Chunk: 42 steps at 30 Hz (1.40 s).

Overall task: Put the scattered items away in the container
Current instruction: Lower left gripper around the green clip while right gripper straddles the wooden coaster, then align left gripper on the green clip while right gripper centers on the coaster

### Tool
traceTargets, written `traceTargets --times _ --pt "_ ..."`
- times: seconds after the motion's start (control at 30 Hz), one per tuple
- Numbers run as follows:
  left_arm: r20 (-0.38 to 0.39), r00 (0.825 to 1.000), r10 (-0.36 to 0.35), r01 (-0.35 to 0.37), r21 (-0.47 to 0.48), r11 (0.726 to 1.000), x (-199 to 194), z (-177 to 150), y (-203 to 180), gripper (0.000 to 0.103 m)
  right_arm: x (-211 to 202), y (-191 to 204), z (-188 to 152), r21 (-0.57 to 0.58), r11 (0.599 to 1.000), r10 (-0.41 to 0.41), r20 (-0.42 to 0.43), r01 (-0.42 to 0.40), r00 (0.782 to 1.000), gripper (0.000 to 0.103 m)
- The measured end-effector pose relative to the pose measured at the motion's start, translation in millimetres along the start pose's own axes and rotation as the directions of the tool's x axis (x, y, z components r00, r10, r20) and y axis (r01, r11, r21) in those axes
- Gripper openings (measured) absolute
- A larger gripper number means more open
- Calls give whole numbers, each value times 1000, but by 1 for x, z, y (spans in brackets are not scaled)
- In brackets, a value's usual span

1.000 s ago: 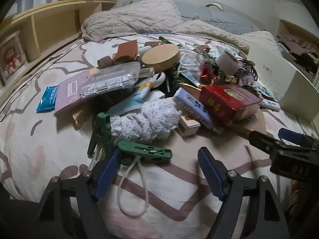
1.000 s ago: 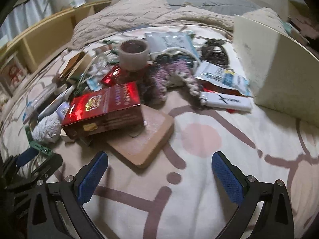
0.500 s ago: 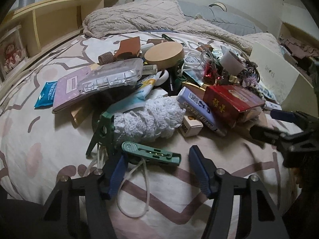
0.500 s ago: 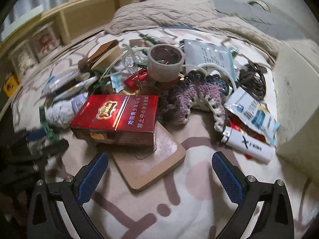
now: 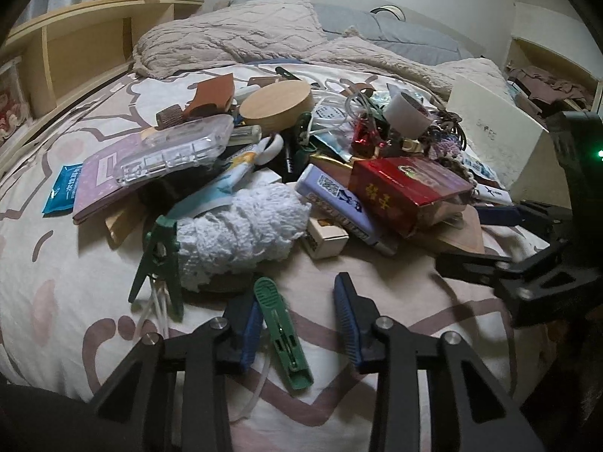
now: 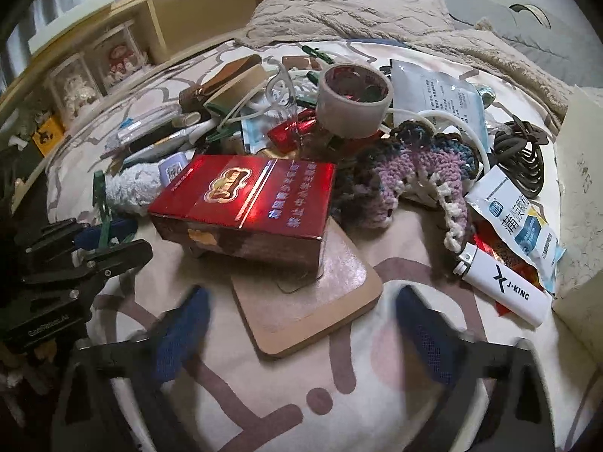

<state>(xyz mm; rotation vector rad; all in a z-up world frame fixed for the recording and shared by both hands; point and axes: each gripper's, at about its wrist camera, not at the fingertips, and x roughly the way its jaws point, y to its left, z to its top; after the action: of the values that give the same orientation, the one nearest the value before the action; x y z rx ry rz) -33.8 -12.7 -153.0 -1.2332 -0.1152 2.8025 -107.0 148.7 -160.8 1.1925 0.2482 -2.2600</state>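
I read left tongs (image 5: 297, 329) closing around green clothespin (image 5: 283, 333) on bed (image 5: 56, 263); left pad touching it, right pad apart. Pin's long axis runs near-parallel to fingers, round end pointing toward pile. Right tongs (image 6: 301, 333) closing, nothing gripped, wooden board (image 6: 312, 301) just ahead. White box (image 5: 493, 147) lies far right, nearer right hand.

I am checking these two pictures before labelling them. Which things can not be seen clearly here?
- Right gripper, right wrist view: fingers smeared by motion as the jaws close, so their edges are unclear.
- Wooden board, both views: far part hidden under the red box.
- White box, right wrist view: cut off by the picture edge.
- Green peg, left wrist view: touching the left gripper or not, uncertain.
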Motion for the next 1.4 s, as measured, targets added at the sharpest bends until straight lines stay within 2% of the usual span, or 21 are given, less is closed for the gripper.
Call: traceTargets --times 0.1,0.17,0.27,0.53,0.6,0.63,0.67,0.73,0.83,0.9,0.97,1.2,1.4 --pt "0 1000 -12 12 -7 1000 -1 0 0 38 -2 1 -2 2 1000 -24 1 24 1000 75" --pt "-2 1000 -22 22 -12 1000 -3 -1 1 49 -4 1 -4 -1 1000 -24 -1 24 1000 74" --pt "7 1000 -14 14 -9 1000 -9 -4 -1 58 -6 3 -7 6 999 -34 -5 34 999 73" --pt "23 1000 9 -9 -15 1000 -15 -13 -1 58 -13 4 -12 40 999 -29 -52 31 998 73" --pt "19 1000 3 -3 -16 1000 -13 -13 0 53 -15 3 -12 39 999 -27 -71 30 997 73" --pt "17 1000 0 0 -14 1000 -12 -13 0 44 -15 4 -12 39 999 -26 -78 29 997 73" --pt "14 1000 -3 4 -12 1000 -12 -14 -1 40 -16 3 -12 41 999 -25 -87 29 996 73" --pt "15 1000 -20 20 -7 1000 -12 -14 -2 36 -19 3 -13 45 998 -30 -103 35 994 73" --pt "10 998 -66 66 15 998 -10 -13 -7 23 -25 -1 -15 64 996 -48 -132 57 990 73" --pt "15 995 -94 94 33 995 -11 -13 -12 21 -32 -8 -19 94 993 -62 -149 77 987 73" --pt "10 991 -137 136 55 989 -10 -12 -20 12 -40 -17 -24 128 987 -76 -159 97 984 73" --pt "-3 971 -238 237 109 965 -6 -7 -49 10 -60 -52 -40 285 935 -164 -181 211 970 73" --pt "26 960 -279 272 150 951 -10 0 -63 10 -57 -61 -55 394 887 -162 -224 241 961 73"
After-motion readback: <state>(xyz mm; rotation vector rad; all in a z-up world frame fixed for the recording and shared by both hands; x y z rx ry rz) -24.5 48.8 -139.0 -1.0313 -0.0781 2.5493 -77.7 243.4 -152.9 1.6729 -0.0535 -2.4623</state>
